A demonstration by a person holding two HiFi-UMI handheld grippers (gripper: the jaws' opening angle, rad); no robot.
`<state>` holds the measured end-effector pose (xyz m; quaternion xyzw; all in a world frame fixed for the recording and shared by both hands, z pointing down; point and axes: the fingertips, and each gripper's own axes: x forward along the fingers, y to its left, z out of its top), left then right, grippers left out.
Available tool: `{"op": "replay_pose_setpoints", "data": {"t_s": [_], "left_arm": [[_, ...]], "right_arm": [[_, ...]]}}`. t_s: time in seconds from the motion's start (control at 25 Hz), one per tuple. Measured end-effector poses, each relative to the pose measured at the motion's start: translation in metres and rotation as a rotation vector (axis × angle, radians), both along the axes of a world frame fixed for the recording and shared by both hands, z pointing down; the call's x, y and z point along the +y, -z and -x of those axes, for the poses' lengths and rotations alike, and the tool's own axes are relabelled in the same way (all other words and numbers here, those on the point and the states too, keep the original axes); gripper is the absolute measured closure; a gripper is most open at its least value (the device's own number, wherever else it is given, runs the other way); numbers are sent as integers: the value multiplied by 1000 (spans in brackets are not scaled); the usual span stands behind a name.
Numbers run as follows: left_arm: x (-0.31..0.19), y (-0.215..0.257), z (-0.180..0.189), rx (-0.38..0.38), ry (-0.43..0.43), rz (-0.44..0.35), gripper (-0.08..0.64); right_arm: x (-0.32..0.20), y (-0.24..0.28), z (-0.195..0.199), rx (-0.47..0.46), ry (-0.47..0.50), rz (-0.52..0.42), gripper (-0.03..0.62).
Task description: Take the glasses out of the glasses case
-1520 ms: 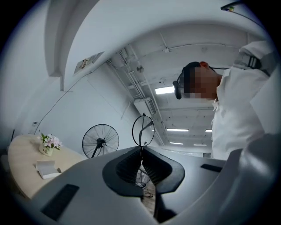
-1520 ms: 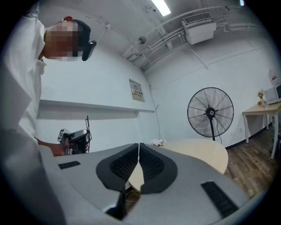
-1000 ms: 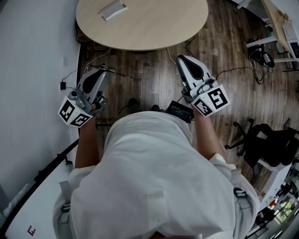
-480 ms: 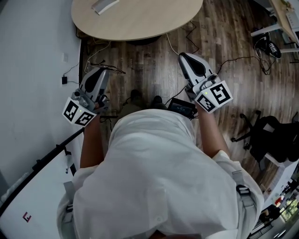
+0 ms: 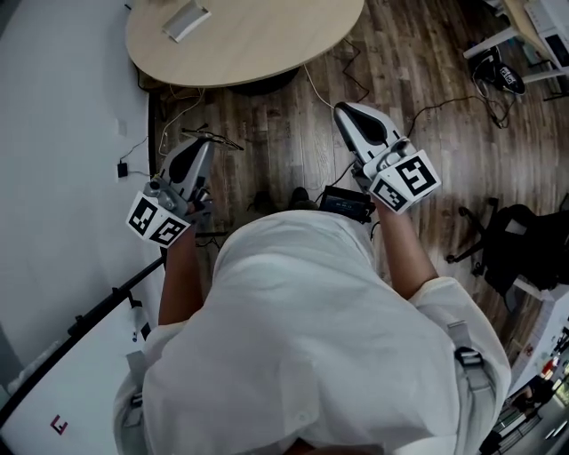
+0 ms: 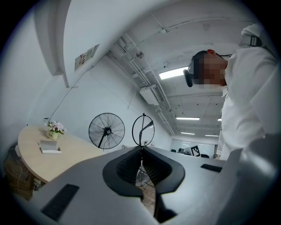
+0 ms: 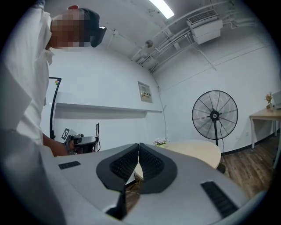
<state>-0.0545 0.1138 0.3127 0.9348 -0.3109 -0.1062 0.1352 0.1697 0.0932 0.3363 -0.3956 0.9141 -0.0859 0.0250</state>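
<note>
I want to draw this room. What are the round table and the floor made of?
The round table looks like pale wood or laminate, smooth and matte: an even beige top without clear grain. The floor looks like dark wooden planks, slightly shiny: long streaky boards with seams, though it could be laminate.

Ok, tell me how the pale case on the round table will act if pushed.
The case looks flat and low, so it probably slides rather than tips. The table looks smooth, so an off-centre push may spin it.
</note>
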Motion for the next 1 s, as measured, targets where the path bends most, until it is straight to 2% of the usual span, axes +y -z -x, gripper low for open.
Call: {"op": "replay_pose_setpoints", "data": {"t_s": [0.16,0.48,1.0], "left_arm": [[3,8,4,-3,-18,-18,537],[14,3,18,3,-11,11,537],[11,-3,17,-7,36,40,537]], "right_arm": [[6,5,7,3,-6,-6,568],[8,13,24,4,15,-24,568],[12,12,14,-3,17,-29,568]]}}
